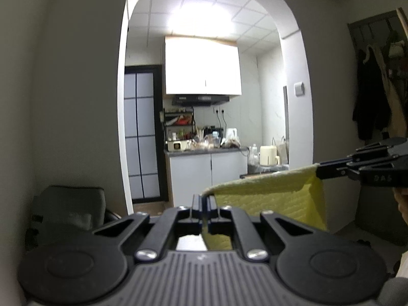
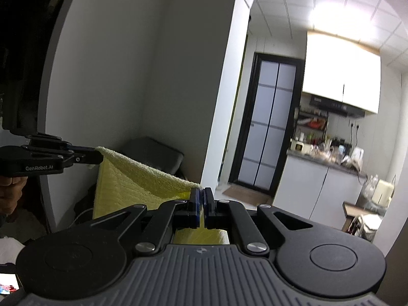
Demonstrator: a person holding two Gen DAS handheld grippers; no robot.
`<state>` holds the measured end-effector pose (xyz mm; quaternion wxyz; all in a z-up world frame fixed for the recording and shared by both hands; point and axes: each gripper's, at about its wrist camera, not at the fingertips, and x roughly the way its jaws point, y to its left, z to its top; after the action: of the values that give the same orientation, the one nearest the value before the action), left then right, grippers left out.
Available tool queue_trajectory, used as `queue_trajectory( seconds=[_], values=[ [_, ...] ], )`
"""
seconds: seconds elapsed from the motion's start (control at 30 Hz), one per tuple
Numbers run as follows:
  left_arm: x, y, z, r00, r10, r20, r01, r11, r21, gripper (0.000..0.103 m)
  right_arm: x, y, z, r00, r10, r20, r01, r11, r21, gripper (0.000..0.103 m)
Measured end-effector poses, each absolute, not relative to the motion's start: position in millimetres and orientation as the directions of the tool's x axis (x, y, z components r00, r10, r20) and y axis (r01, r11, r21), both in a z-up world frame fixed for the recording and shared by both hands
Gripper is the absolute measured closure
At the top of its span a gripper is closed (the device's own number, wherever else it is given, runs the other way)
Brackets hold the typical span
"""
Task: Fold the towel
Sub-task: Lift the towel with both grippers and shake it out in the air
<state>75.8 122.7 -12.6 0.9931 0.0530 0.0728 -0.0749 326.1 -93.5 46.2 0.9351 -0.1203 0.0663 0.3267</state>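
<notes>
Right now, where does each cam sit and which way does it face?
Left wrist: on the left gripper, facing the arched kitchen doorway; shows its own closed fingers and the right gripper.
Right wrist: on the right gripper, facing the grey wall and kitchen; shows the left gripper and a hand.
Shared: yellow quilted towel held by both, white kitchen cabinets.

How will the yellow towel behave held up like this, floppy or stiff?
Likely floppy: the towel sags along its top edge between the left tongs and the right tongs, and the rest hangs straight down. Probably light, since two corner pinches carry it. The looped surface looks grippy, so slipping seems unlikely.
</notes>
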Motion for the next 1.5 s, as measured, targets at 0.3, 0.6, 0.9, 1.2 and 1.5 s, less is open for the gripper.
queue_trajectory(
  seconds=[0.3, 0.6, 0.9, 1.2, 1.5],
  values=[
    [-57, 114, -6, 0.988, -0.131, -0.082, 0.141, 0.982, 0.128, 0.1, 307, -97, 65, 0.784, 0.609, -0.122, -0.62, 0.758, -0.2, 0.1],
    [-183, 112, 6, 0.99, -0.14, -0.003, 0.138, 0.977, 0.164, 0.1, 275, -102, 82, 0.78, 0.623, -0.06, -0.619, 0.754, -0.218, 0.1],
    [-299, 112, 0, 0.987, -0.155, 0.031, 0.146, 0.971, 0.19, 0.1, 225, -105, 85, 0.77, 0.637, -0.007, -0.621, 0.748, -0.235, 0.1],
    [-355, 113, -27, 0.984, -0.177, 0.025, 0.168, 0.963, 0.213, 0.099, 198, -109, 78, 0.758, 0.652, -0.013, -0.636, 0.736, -0.232, 0.1],
    [-357, 119, -52, 0.987, -0.156, -0.039, 0.161, 0.967, 0.199, 0.099, 227, -110, 54, 0.754, 0.653, -0.071, -0.654, 0.737, -0.172, 0.1]
  ],
)
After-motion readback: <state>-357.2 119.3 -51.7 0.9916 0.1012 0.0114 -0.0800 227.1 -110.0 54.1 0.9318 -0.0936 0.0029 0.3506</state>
